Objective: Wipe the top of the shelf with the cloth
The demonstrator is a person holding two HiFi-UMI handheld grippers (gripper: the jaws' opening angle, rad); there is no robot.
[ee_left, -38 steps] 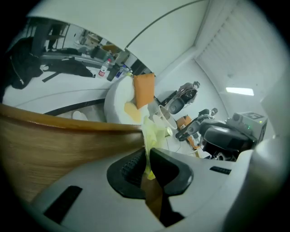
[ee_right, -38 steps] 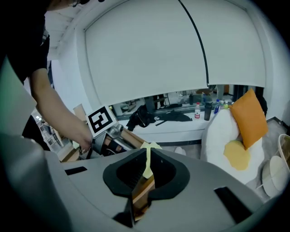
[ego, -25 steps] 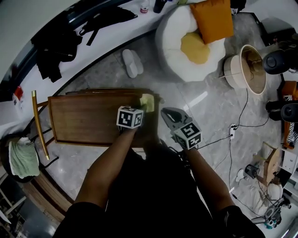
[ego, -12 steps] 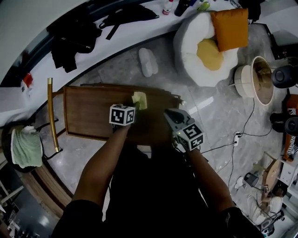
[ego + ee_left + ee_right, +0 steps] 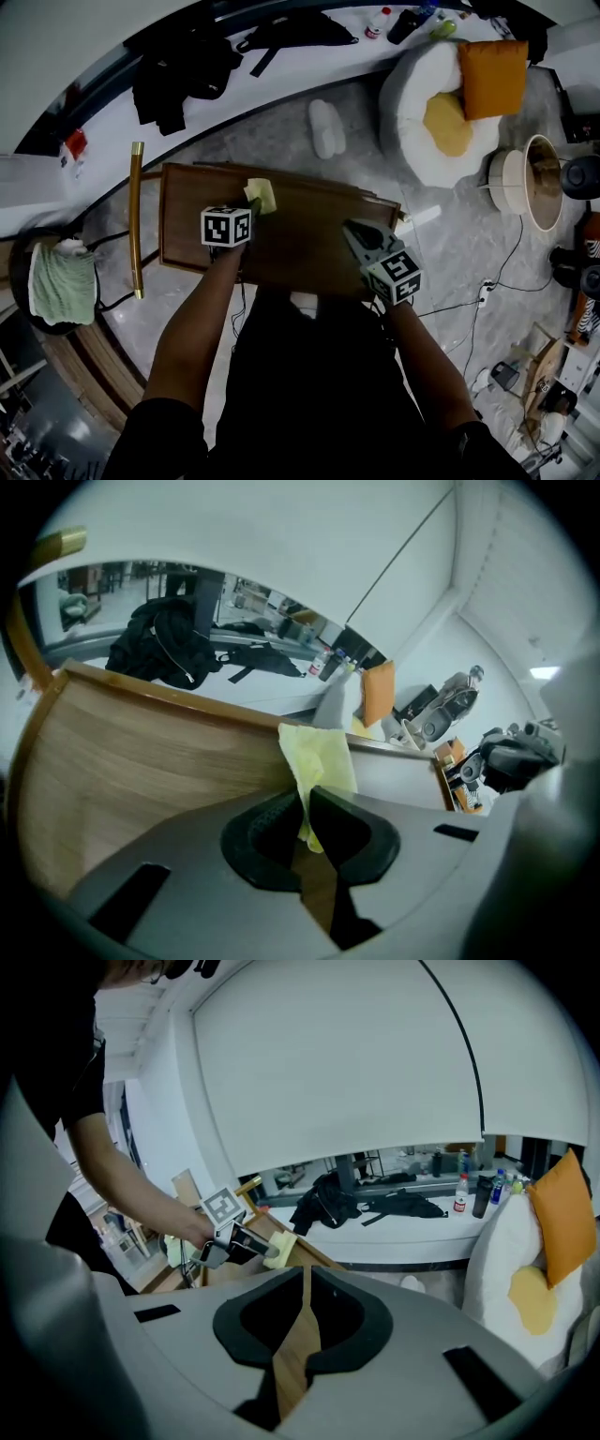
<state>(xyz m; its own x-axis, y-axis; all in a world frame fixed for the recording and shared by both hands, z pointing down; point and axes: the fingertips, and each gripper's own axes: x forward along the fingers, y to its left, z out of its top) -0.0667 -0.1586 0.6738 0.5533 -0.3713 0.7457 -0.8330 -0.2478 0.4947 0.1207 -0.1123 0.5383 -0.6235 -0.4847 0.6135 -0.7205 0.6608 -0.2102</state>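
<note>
Left gripper (image 5: 307, 806) is clenched on the cloth (image 5: 319, 752), a thin, creased, pale yellow piece that sticks up from between the jaws. The cloth sits at the far edge of the brown wooden shelf top (image 5: 300, 239), left of its middle. The right gripper (image 5: 305, 1279) hovers over the shelf's near right part, its jaws pressed together on nothing. Its marker cube (image 5: 401, 273) shows black-and-white squares.

Our left gripper (image 5: 249, 204) reaches forward, jaws pinched on the cloth (image 5: 262, 194). Our right gripper (image 5: 355, 232) hangs alongside, jaws together, empty.
</note>
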